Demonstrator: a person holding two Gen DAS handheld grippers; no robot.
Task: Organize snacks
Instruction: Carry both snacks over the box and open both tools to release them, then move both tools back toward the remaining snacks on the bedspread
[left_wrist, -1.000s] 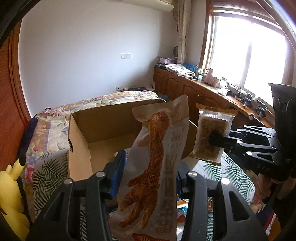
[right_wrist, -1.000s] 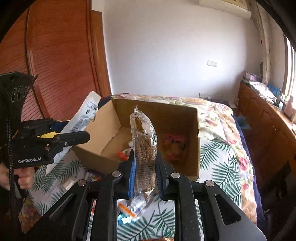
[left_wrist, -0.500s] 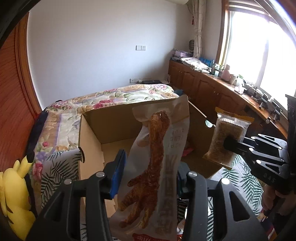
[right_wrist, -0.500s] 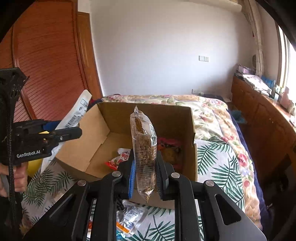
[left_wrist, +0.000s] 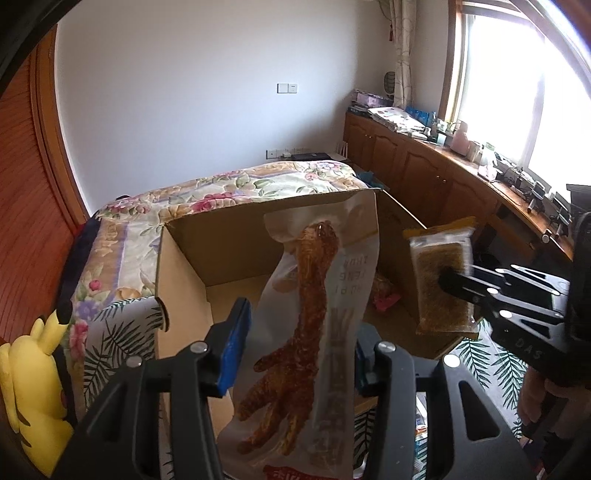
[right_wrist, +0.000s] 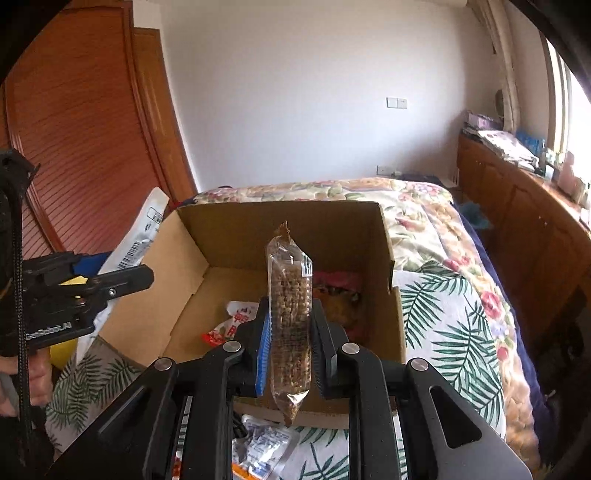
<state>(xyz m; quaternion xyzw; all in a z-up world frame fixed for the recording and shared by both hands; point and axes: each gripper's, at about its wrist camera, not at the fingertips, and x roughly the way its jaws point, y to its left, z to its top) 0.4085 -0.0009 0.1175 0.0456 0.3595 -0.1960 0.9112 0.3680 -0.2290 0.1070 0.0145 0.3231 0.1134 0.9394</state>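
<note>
cardboard box (right_wrist: 295, 236) floor partly hidden, snacks (right_wrist: 334, 291) indistinct

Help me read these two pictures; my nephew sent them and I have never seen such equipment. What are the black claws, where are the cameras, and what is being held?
No robot: a person holds two handheld grippers, each with a fisheye camera looking along its fingers. The left gripper, in its own view, clamps a chicken-foot snack packet. The right gripper, in its view, clamps a clear pack of grain bar. Each gripper also shows at the side of the other's picture. Ahead, on a leaf-print bedspread, stands an open cardboard box with a few snacks inside. More packets lie on the spread in front of it.
</note>
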